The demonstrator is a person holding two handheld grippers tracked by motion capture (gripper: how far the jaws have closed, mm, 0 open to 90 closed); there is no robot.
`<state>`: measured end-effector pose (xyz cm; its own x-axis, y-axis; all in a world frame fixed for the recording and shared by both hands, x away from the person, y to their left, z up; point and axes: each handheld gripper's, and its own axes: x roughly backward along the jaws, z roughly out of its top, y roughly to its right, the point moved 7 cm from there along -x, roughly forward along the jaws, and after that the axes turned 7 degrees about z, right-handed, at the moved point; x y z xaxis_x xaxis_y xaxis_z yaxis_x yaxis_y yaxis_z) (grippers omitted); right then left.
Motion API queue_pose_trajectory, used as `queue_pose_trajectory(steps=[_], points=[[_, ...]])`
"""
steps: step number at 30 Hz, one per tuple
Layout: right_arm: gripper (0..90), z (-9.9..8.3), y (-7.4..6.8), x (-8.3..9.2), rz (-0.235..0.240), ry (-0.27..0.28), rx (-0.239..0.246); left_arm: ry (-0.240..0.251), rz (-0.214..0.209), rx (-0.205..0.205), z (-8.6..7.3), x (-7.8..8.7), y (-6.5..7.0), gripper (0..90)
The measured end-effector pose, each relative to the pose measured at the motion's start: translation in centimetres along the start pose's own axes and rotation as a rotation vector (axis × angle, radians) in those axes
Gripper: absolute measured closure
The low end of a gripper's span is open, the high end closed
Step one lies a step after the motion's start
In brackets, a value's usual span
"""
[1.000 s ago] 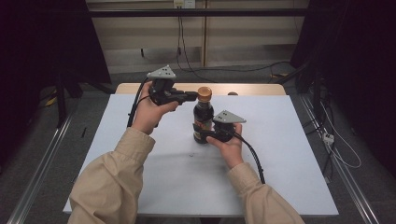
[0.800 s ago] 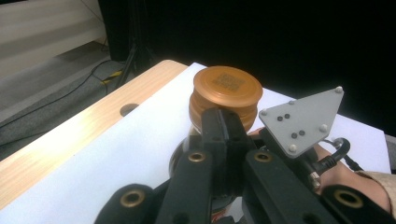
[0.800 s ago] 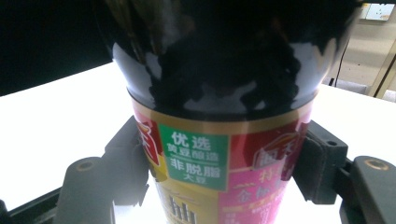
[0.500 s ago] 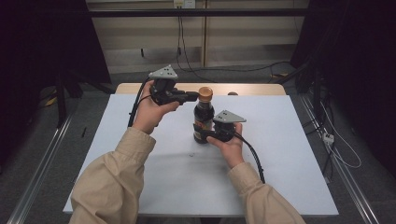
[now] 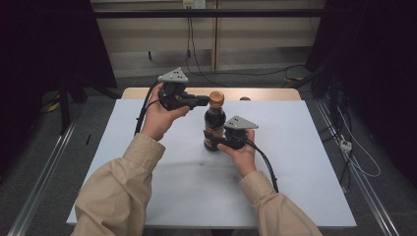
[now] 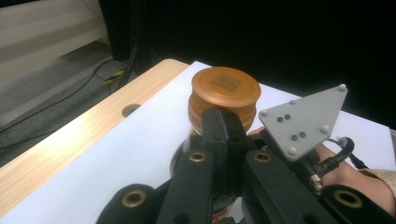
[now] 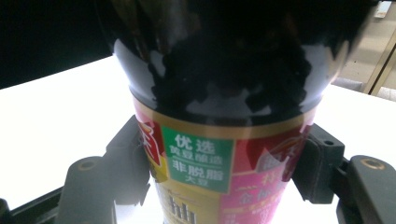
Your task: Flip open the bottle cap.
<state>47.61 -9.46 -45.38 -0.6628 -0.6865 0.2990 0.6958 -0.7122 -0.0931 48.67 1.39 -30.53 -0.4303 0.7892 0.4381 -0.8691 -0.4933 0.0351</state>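
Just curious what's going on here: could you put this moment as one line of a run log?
left hand-held gripper: shut on bottle cap | right hand-held gripper: shut on bottle, jaws just closing | bottle: upright on white table

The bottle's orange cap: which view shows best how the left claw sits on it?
The left gripper view: the cap is close, seen from above, with the left claw closed at its near side. The high view shows the cap small, with the claw beside it. The right gripper view shows the bottle body and label.
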Motion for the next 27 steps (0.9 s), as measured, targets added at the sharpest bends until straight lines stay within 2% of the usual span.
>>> queue_pose_trajectory(steps=[5, 8, 11, 12, 13, 14, 15, 17, 18, 19, 24, 27], points=[[31.7, 0.0, 0.0, 0.0, -0.007, 0.001, -0.006, 0.008, 0.017, 0.009, 0.1, -0.1, 0.1, 90.0], [31.8, 0.0, 0.1, 0.0, -0.006, -0.001, -0.007, -0.001, 0.022, -0.004, 0.2, -0.2, 0.2, 90.0], [31.8, -0.1, 0.1, 0.0, -0.003, 0.006, -0.012, -0.007, 0.025, -0.001, 0.3, -0.3, 0.2, 90.0], [31.8, 0.0, 0.1, 0.1, -0.002, 0.004, -0.013, 0.013, 0.026, 0.001, 0.4, -0.4, 0.3, 90.0], [31.8, -0.1, 0.1, 0.1, -0.004, 0.003, -0.015, 0.096, -0.011, 0.049, 1.2, 0.1, 0.4, 90.0], [31.9, -0.1, 0.1, 0.0, -0.001, 0.001, -0.002, 0.137, -0.011, 0.044, 2.3, 0.6, 0.6, 90.0], [31.8, 0.0, -0.1, -0.1, -0.003, -0.001, 0.013, 0.123, 0.014, 0.011, 3.1, 0.8, 0.8, 90.0], [31.7, 0.0, -0.2, -0.2, -0.011, -0.006, 0.003, 0.081, 0.01, -0.008, 4.2, 0.8, 1.5, 90.0], [31.6, 0.0, -0.2, -0.3, -0.008, -0.007, 0.011, 0.044, 0.016, -0.025, 4.3, 0.6, 1.7, 90.0], [31.6, 0.0, -0.3, -0.3, -0.009, -0.006, 0.017, 0.028, 0.021, -0.04, 4.2, 0.5, 1.8, 90.0], [31.4, 0.0, -0.2, -0.2, -0.008, -0.009, 0.016, 0.0, 0.021, -0.018, 3.4, 0.4, 1.6, 90.0], [31.4, 0.0, -0.2, -0.2, -0.008, -0.01, 0.015, 0.007, 0.011, -0.013, 3.3, 0.7, 1.5, 90.0]])
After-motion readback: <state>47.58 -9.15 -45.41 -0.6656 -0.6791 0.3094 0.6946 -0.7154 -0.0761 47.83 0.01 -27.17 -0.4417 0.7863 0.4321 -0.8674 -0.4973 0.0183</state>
